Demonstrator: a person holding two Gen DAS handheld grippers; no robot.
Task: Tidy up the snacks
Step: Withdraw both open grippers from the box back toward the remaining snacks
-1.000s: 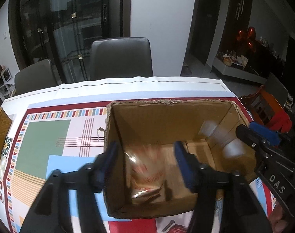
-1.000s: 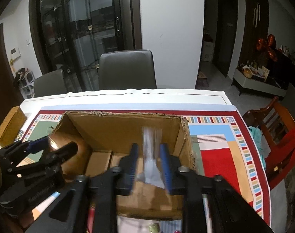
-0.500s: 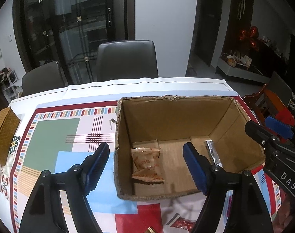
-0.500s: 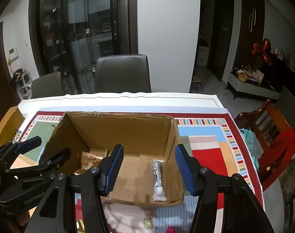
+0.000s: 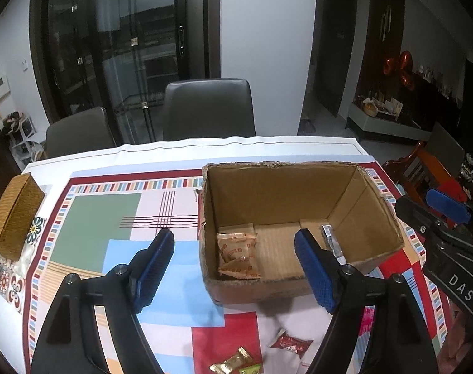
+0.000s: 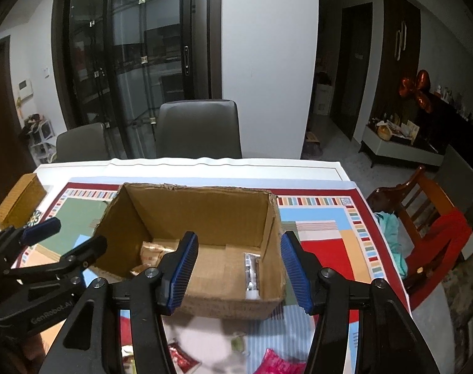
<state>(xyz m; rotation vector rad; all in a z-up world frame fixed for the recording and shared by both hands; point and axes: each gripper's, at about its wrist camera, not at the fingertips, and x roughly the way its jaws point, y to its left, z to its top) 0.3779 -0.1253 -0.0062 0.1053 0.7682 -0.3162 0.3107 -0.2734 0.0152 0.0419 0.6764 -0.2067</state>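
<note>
The left tongs (image 5: 233, 268) stand wide apart with nothing held; their jaws have just been opening, and only the box wall and the patterned cloth show between them. The right tongs (image 6: 239, 271) are also parted and empty, having just opened too, framing the near right corner of the box.

In the left wrist view the cardboard box (image 5: 355, 215) sits right of centre on the worktop (image 5: 236, 146), its top open. On its floor at the left lies an orange snack packet (image 5: 238, 254); at the right, against the side wall, lies a slim silver packet (image 5: 331, 243). The right wrist view shows the same pair, the silver packet (image 6: 252, 272) at the lower right of the box.

In front of the box, along the bottom of the left view, loose sweets lie on the cloth (image 5: 105, 215): a red-wrapped sweet (image 5: 289, 342) and a gold-wrapped sweet (image 5: 231, 363). A woven box (image 5: 13, 215) sits at the left edge. Two grey chairs (image 5: 208, 109) stand beyond the worktop.
</note>
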